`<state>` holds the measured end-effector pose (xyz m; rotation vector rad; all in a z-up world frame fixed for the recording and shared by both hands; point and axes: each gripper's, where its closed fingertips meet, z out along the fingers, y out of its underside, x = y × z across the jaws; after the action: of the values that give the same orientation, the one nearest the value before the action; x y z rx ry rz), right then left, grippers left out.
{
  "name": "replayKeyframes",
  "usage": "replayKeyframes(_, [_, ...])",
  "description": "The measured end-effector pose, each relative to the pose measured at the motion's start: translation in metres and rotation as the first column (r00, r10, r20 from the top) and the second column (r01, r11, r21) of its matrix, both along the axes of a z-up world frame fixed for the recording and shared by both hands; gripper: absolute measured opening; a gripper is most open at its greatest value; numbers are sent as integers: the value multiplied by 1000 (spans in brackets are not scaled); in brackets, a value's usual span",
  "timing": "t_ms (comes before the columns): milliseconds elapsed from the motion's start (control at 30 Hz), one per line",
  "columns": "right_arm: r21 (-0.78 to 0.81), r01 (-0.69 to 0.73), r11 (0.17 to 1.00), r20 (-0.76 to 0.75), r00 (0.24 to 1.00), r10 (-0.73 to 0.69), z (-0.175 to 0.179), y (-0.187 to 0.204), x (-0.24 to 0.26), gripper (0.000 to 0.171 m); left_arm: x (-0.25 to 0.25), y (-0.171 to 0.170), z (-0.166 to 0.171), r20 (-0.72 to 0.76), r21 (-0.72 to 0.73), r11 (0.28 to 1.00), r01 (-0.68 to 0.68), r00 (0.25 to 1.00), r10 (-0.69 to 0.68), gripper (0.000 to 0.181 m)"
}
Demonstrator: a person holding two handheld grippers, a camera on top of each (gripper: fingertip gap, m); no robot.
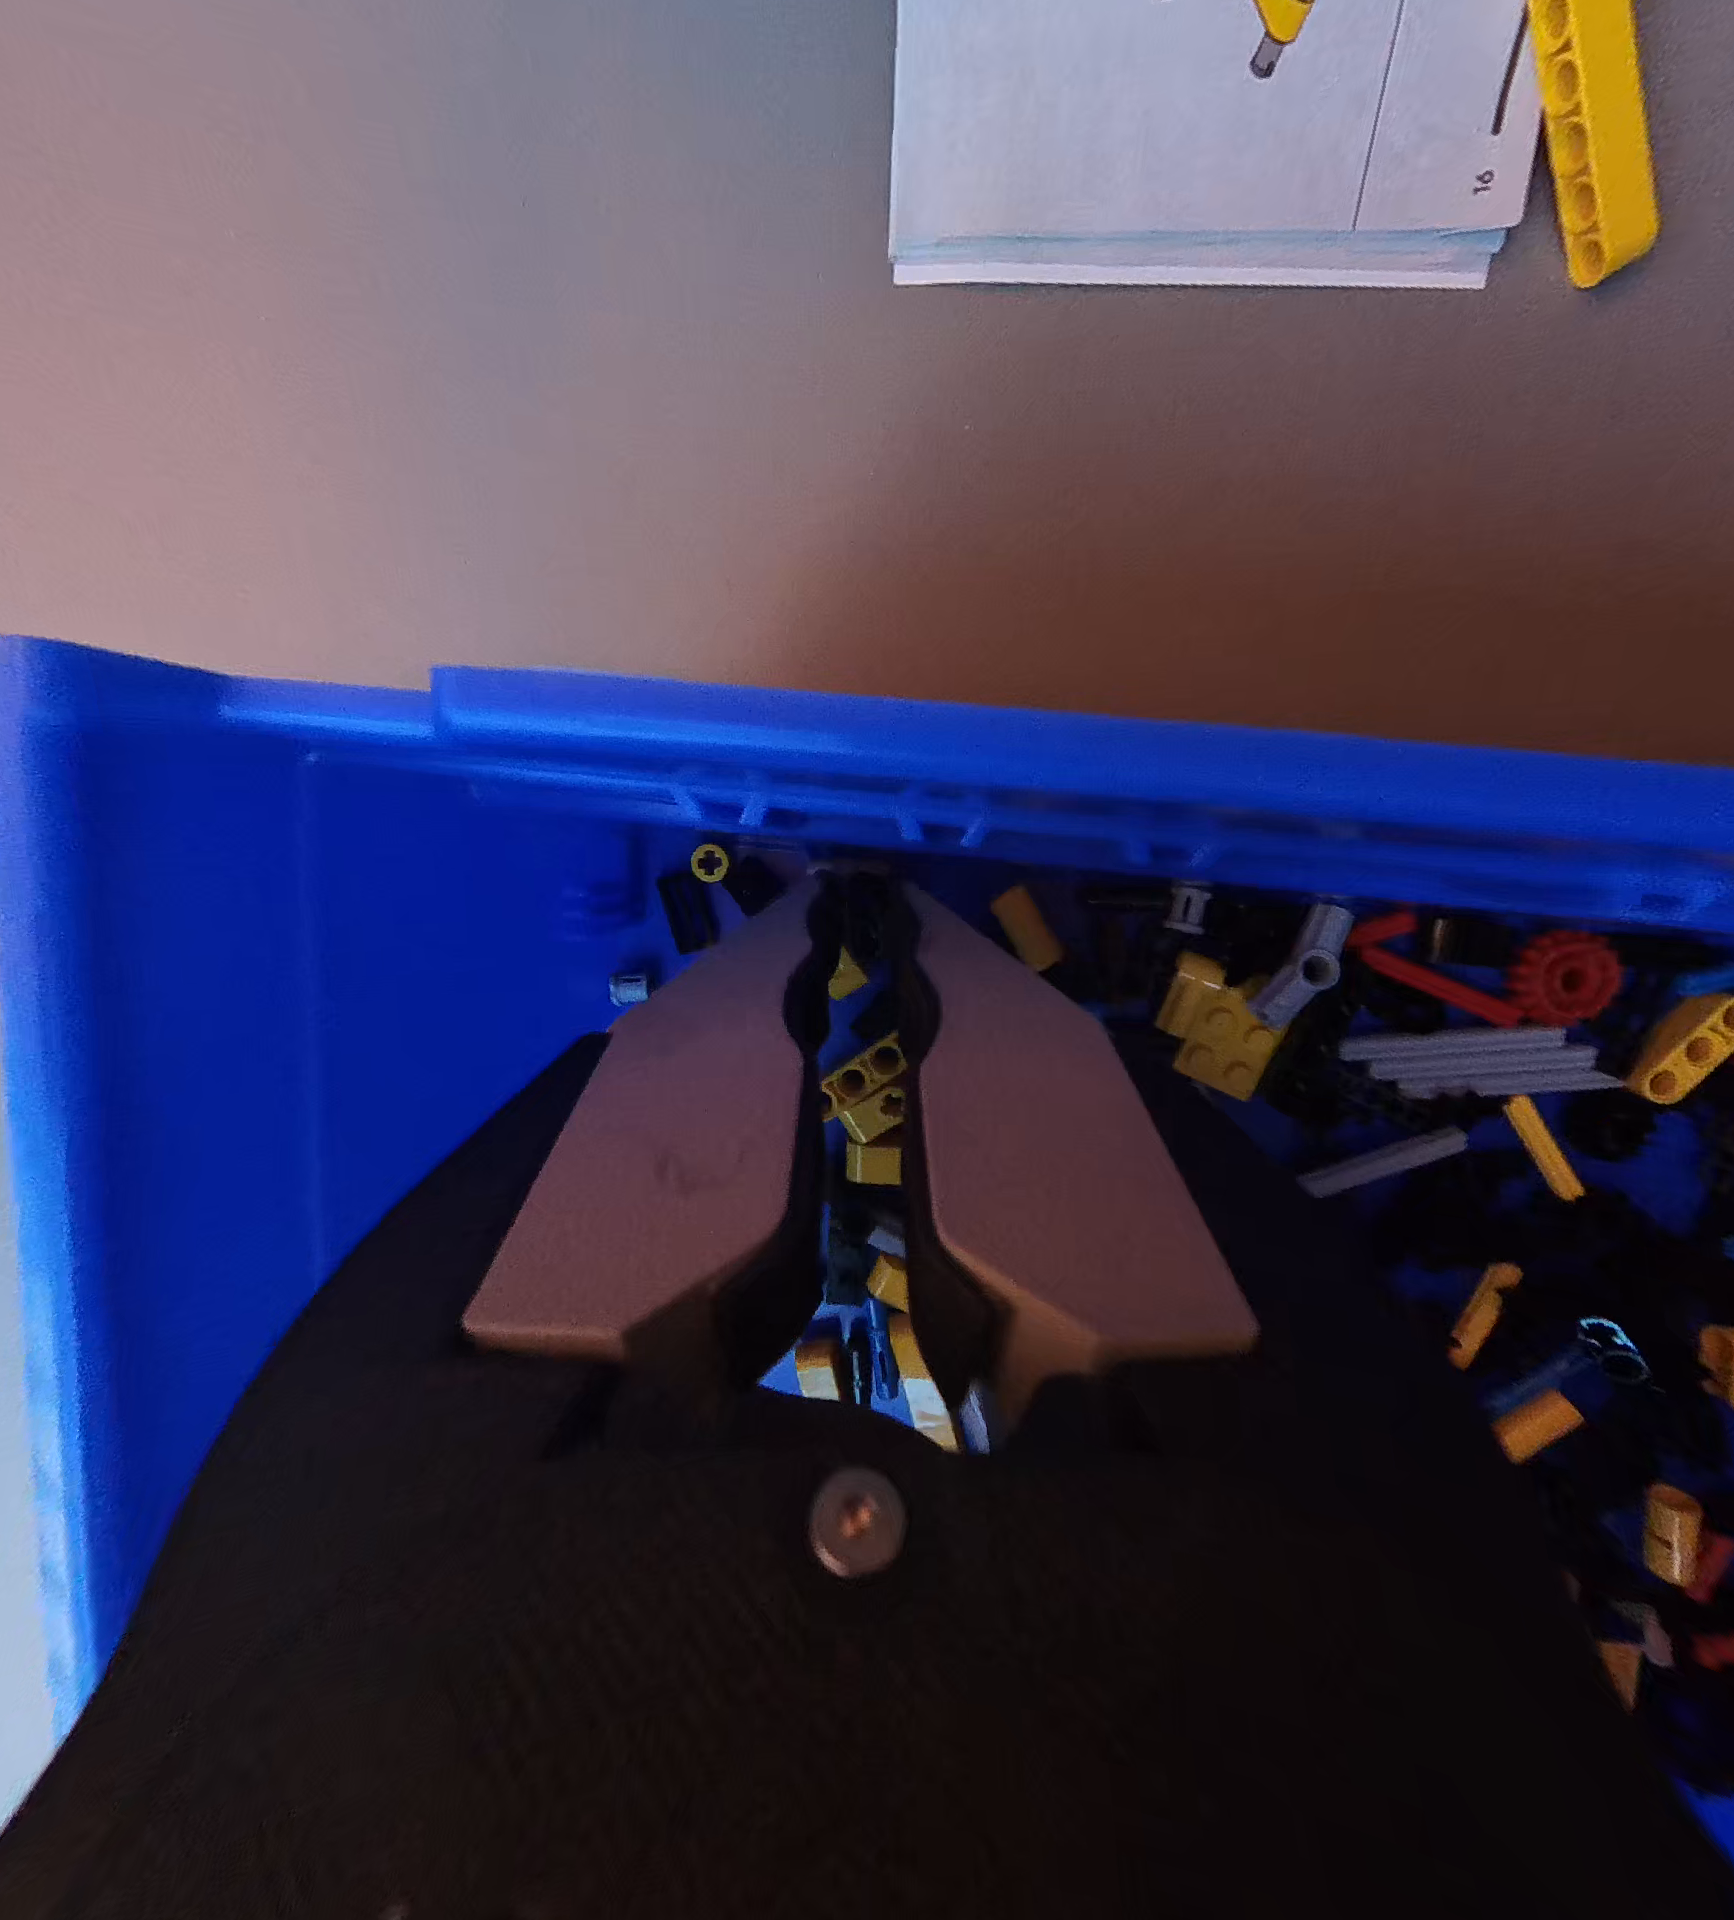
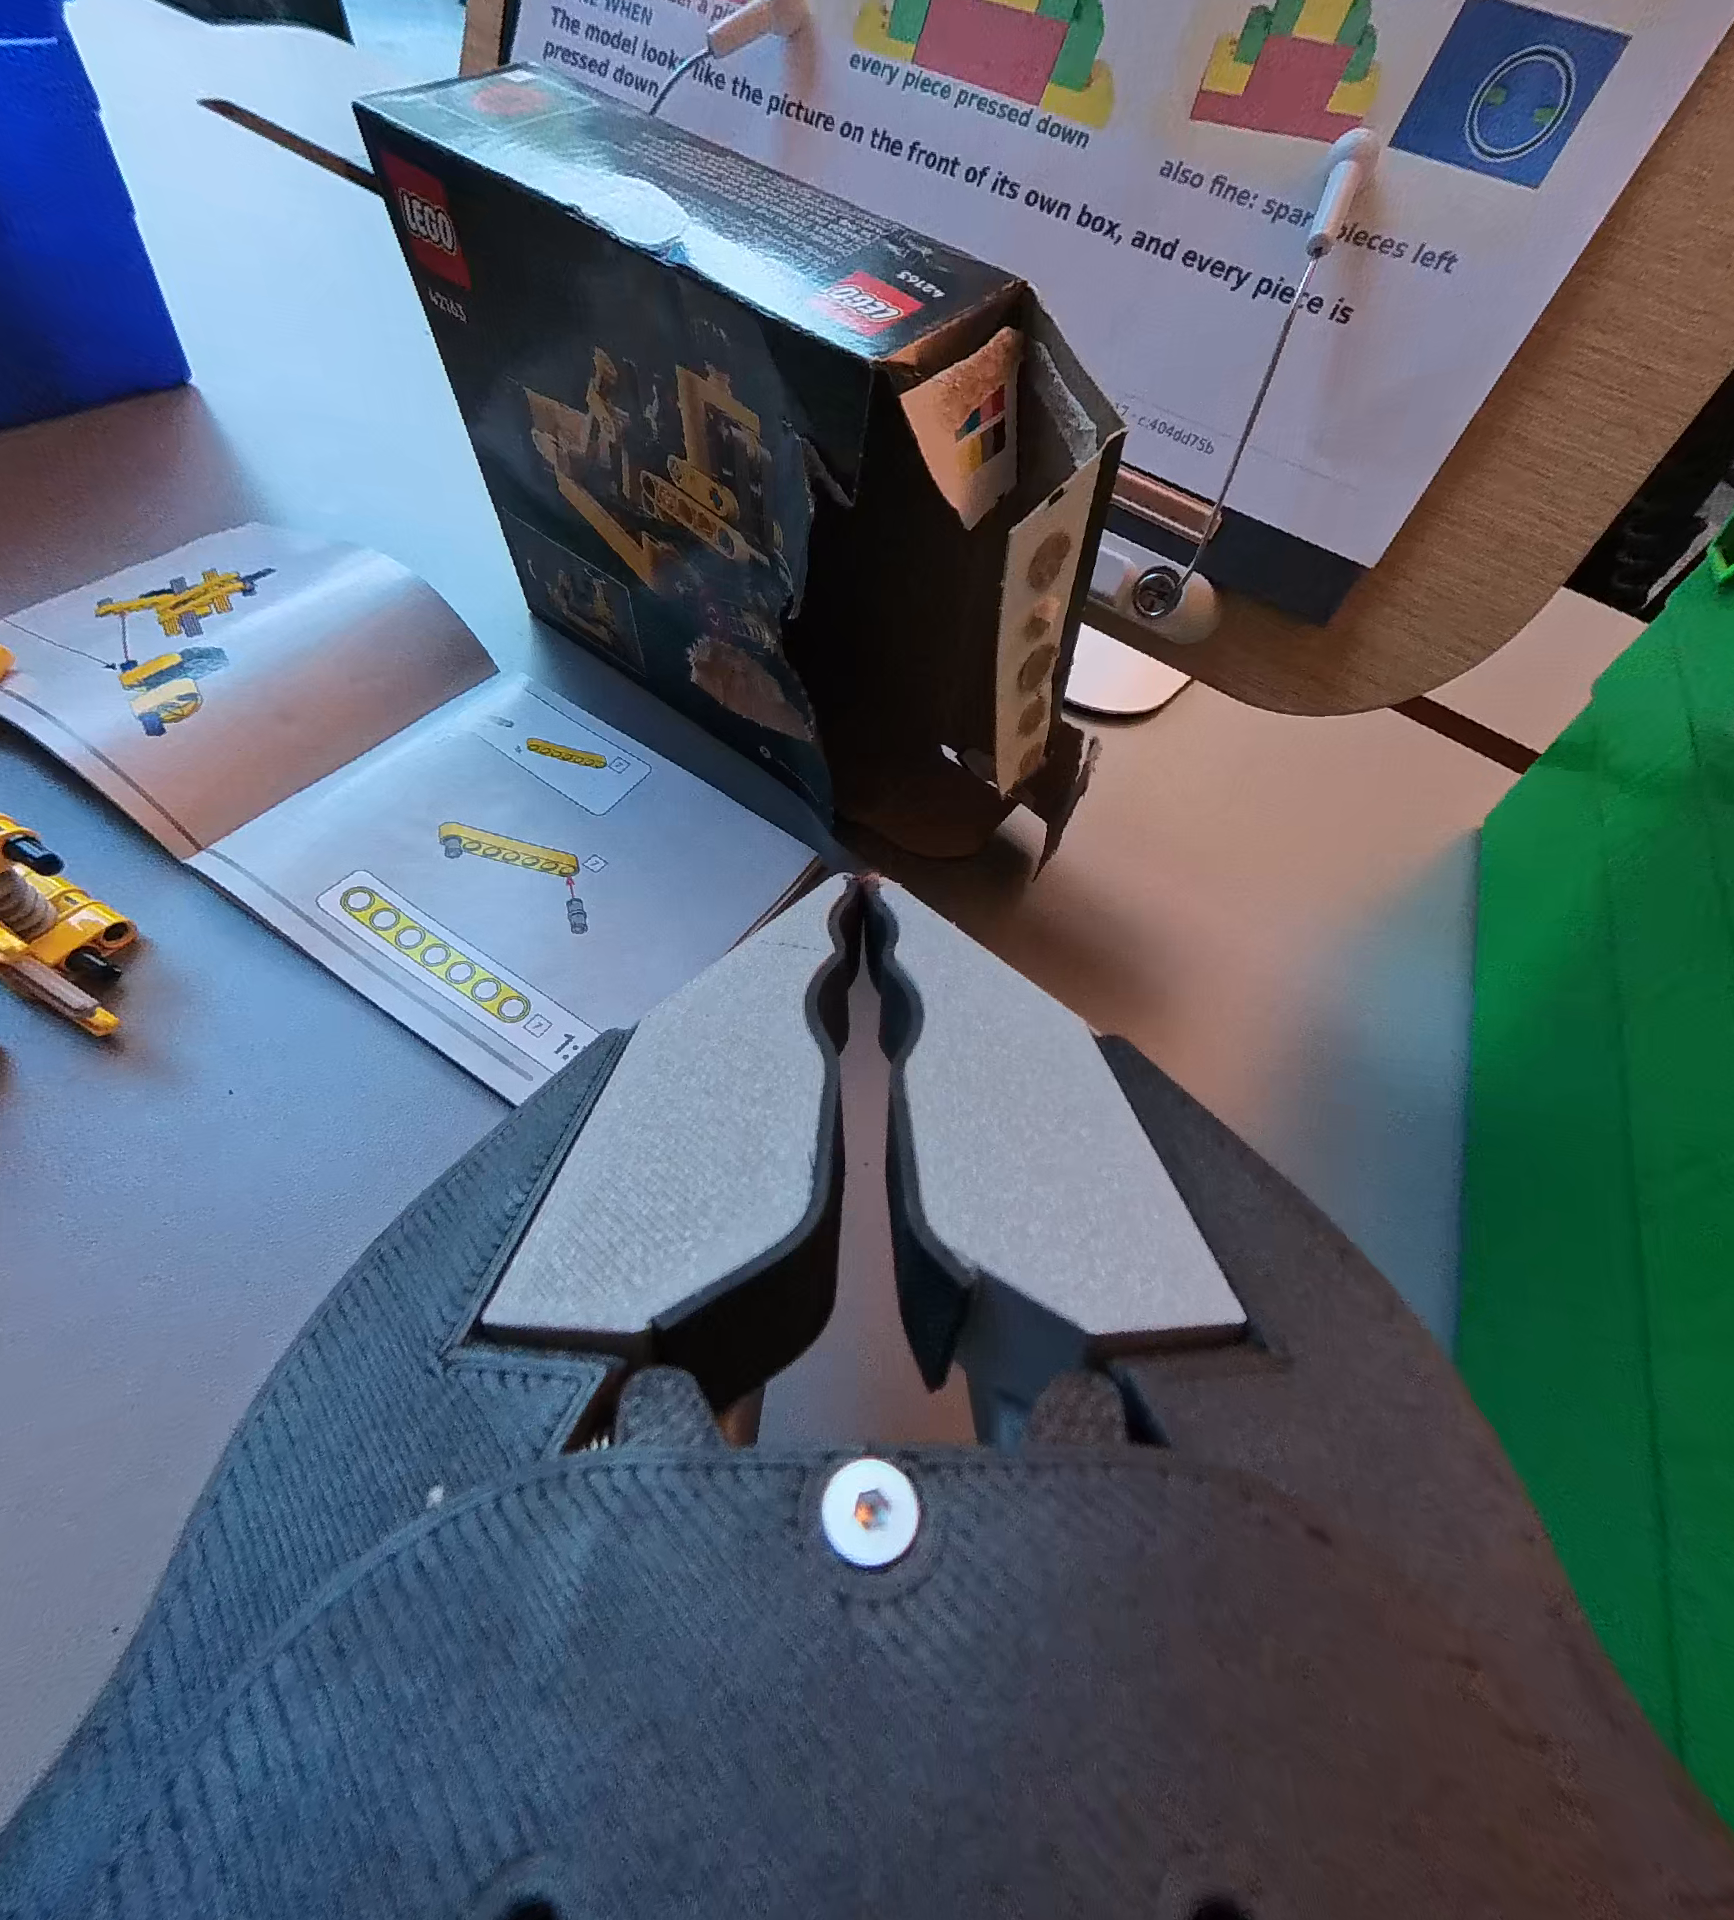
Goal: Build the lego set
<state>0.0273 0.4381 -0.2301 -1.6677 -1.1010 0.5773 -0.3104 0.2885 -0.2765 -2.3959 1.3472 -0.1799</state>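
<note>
Here, left tool [image 1: 858,894] narrow in blue bin [image 1: 167,935]; right tool [image 2: 863,894] closed; yellow beam [image 1: 1595,135] upright in frame.

A dark grey table [image 2: 167,1195] fills the foreground of the right wrist view. On its right side sits a bright green plastic bin [image 2: 1652,1143], seen from outside, its wall rising toward the upper right. Behind the table's middle stands a curved wooden board [image 2: 1569,499] holding a white printed sheet [image 2: 1102,239] with coloured block pictures. Two thin pegs with wires [image 2: 1258,395] hang in front of the sheet. A pale flat stand base [image 2: 1123,675] rests below the board.
</note>
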Motion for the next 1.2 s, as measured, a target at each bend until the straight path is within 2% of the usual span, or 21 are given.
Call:
replayKeyframes(167, [0, -2, 1000, 3, 1000, 2, 0, 0, 0, 0, 1, 2, 0, 11, 0, 1000, -3, 1000, 3, 10])
replayKeyframes(367, [1, -5, 1000, 1, 1000, 5, 0, -1, -1, 0, -6, 1, 10, 23, 27, 1000, -10, 1000, 9, 8])
replayKeyframes(500, [-1, -4, 1000, 2, 1000, 4, 0, -1, -1, 0, -2, 0, 8, 32, 18, 1000, -11, 999, 10, 23])
replayKeyframes(600, [0, -2, 1000, -3, 1000, 2, 0, -1, 0, 0, 0, -3, 1, 2, 1, 1000, 6, 1000, -6, 26])
replayKeyframes(1000, [-5, -6, 1000, -13, 1000, 6, 1, -1, 0, 0, 1, 3, -2, -7, 16, 1000, 9, 1000, -9, 20])
replayKeyframes(1133, [-4, -8, 1000, -14, 1000, 8, 2, -1, 0, 0, -1, 3, 1, -11, 64, 998, 28, 1000, -27, 19])
replayKeyframes(1200, [-5, -8, 1000, -18, 1000, 8, 2, -1, 0, 0, -2, 3, 12, 2, 122, 992, 31, 1000, -31, 0])
